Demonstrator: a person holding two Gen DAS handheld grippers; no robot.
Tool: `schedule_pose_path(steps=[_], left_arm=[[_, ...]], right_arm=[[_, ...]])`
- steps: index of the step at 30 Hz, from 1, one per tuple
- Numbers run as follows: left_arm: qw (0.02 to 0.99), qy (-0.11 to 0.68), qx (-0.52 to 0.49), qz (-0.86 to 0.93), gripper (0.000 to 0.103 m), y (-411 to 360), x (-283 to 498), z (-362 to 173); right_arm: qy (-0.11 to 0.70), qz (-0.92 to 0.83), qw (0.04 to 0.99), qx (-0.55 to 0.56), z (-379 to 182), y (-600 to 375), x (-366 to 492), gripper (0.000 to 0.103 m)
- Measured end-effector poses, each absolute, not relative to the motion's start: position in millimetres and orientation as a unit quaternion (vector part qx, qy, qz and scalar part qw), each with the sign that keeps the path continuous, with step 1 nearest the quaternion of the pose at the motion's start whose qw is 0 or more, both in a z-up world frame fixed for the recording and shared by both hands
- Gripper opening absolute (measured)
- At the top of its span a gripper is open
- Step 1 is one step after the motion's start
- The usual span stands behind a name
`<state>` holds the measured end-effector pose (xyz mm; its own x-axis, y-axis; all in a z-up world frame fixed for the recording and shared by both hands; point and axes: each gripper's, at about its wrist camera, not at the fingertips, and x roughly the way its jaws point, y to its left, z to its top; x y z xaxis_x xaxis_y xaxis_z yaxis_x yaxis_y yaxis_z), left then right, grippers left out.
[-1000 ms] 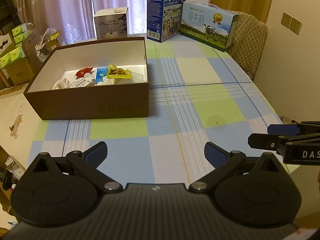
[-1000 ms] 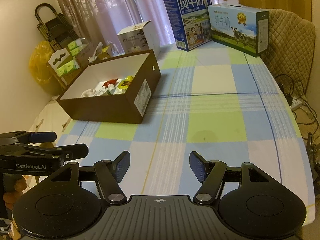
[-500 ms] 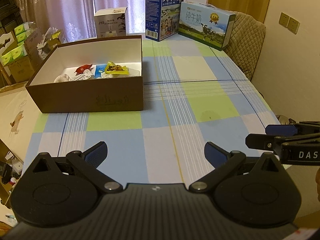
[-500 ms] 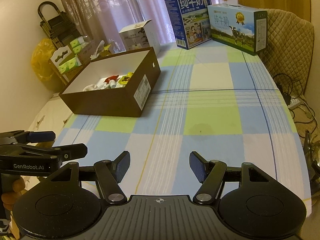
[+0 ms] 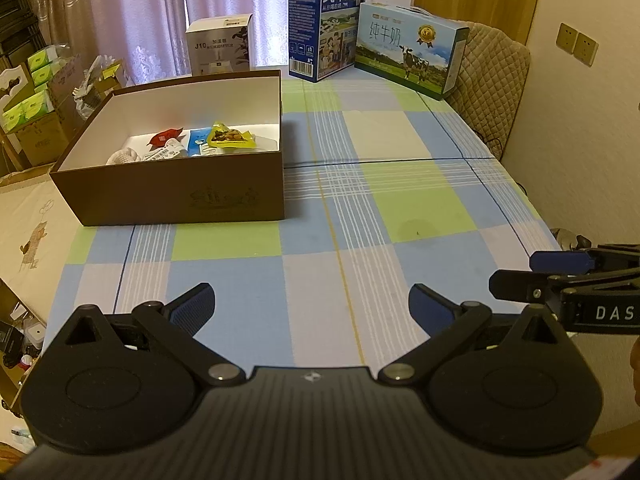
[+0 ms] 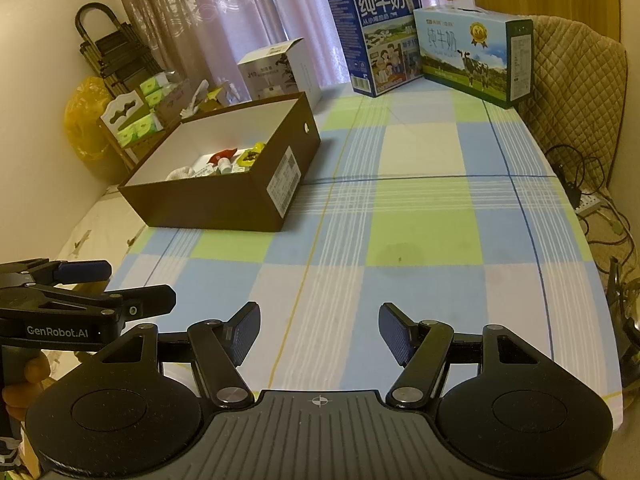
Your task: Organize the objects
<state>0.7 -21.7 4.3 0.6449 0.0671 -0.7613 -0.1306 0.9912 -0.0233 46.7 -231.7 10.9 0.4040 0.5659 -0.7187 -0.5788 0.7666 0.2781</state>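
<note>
Both claws hang over the near edge of the tabletop [image 5: 420, 196], spread wide and empty: the left claw [image 5: 311, 307] and the right claw [image 6: 319, 327], ribbed blue pads on black arms. The brown cardboard box [image 5: 176, 196], white-lined, sits far left, holding crinkly snack packets [image 5: 230, 138]. Two glossy milk cartons [image 6: 472, 56] stand at the far end.

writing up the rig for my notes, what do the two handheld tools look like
Both are matte black. The left tool and right tool each have two angled link-arm fingers with blue ribbed pads, silver pivot screws, round black discs either side, and a ridged grey-black body with a small crosshair mark. Seen side-on, one reads "GenRobot.AI" in white, the other "DAS". No cables visible.
</note>
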Motion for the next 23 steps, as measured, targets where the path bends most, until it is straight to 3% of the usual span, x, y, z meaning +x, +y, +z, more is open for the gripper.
schedule_pose_path(steps=[23], left_arm=[[0.905, 0.422, -0.036, 0.048, 0.102, -18.6, 10.5, 0.7]], right_arm=[[0.431, 0.335, 0.838, -0.004, 7.6, -225.9, 52.5, 0.063]])
